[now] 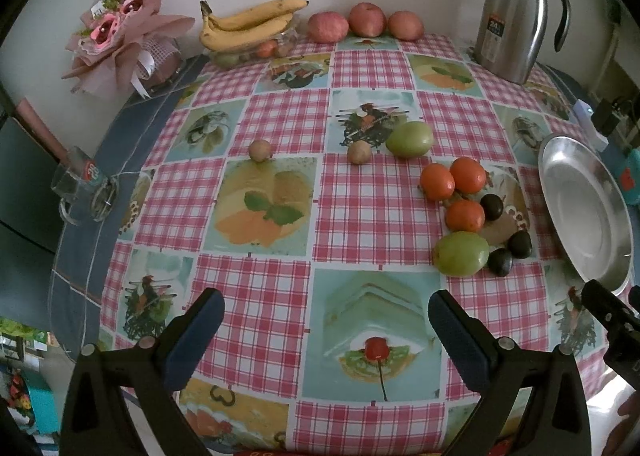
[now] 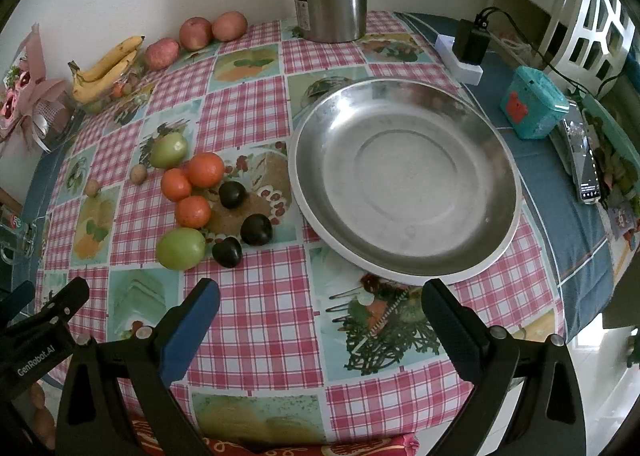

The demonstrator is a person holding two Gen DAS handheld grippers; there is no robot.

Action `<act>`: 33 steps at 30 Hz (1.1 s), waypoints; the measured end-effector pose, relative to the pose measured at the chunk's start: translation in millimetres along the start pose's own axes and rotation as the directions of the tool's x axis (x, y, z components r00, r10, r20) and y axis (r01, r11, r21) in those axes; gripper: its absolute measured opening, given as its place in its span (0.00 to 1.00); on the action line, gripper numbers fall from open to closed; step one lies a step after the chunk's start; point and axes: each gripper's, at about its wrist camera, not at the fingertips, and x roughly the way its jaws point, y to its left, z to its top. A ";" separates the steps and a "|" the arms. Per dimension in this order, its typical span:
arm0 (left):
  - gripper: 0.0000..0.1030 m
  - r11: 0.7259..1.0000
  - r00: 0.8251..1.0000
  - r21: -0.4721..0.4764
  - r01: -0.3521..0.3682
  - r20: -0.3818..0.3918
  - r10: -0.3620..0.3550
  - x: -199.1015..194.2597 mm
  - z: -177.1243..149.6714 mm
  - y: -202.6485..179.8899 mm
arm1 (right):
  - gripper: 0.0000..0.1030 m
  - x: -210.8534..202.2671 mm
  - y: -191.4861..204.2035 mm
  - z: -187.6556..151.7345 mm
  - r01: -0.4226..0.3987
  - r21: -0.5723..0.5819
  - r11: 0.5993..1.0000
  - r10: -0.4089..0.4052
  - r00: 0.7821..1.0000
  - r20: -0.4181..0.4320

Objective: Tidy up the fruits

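While the steel plate (image 2: pixel 404 180) lay empty, both claws, left claw (image 1: pixel 326 316) and right claw (image 2: pixel 320 306), gaped wide; probably the dark plum (image 2: pixel 227 251) beside the plate came first.

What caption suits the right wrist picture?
Open right gripper faces an empty metal plate, with small fruits scattered left on the checked tablecloth.

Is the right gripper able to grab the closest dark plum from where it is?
Probably yes. The right gripper is open and empty, and the nearest dark plum lies just ahead to its left, with only bare tablecloth between. The green fruit beside it sits close, though.
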 end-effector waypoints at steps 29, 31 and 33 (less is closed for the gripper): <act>1.00 1.000 1.000 0.003 0.004 -0.013 -0.004 4.0 -0.3 -3.2 | 0.98 1.0 -2.0 -0.6 -0.004 0.009 1.000 0.004 1.000 0.003; 1.00 1.000 1.000 0.004 0.004 -0.013 -0.004 4.1 -0.3 -3.1 | 0.98 0.7 -2.0 -1.0 -0.004 0.010 1.000 0.004 1.000 0.003; 1.00 1.000 1.000 0.004 0.004 -0.013 -0.004 4.0 -0.3 -3.0 | 0.98 0.3 -2.7 -0.6 -0.004 0.010 1.000 0.004 1.000 0.003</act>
